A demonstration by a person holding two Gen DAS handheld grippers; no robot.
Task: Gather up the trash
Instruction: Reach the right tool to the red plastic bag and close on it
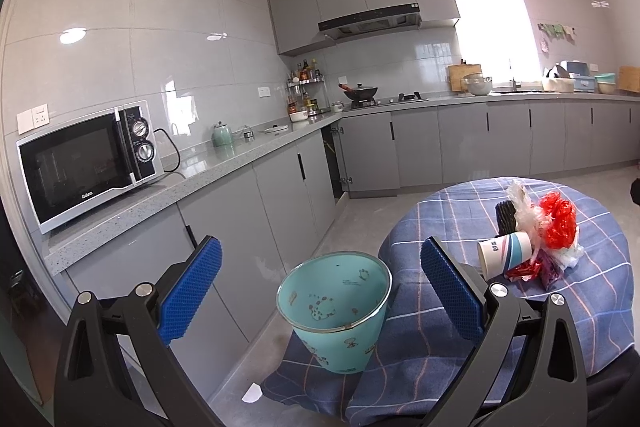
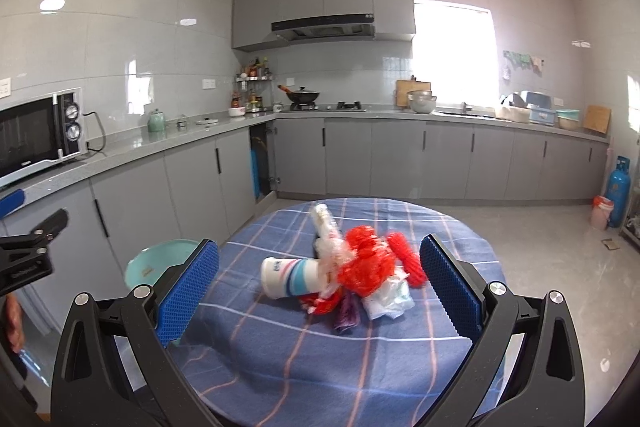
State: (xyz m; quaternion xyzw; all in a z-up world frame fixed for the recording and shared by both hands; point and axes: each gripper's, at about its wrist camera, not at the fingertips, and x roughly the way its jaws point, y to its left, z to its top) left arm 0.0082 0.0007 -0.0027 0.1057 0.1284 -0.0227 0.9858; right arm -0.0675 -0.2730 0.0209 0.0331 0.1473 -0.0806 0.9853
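Observation:
A pile of trash lies on a round table with a blue plaid cloth [image 2: 360,355]: a tipped paper cup [image 2: 290,277], red plastic mesh [image 2: 368,263], clear and white plastic bags [image 2: 390,297] and a purple wrapper [image 2: 347,313]. The pile also shows in the left wrist view, with the cup [image 1: 505,251] and red plastic [image 1: 558,221]. A teal waste bin [image 1: 336,311] stands on the floor at the table's left edge, seen partly in the right wrist view [image 2: 160,261]. My left gripper [image 1: 320,291] is open above the bin. My right gripper [image 2: 320,287] is open, facing the pile.
A grey kitchen counter [image 1: 224,167] runs along the left and back walls with a microwave [image 1: 88,159], a kettle and a stove. A blue gas cylinder [image 2: 618,193] and a small bin stand at the far right. A scrap of paper [image 1: 253,393] lies on the floor.

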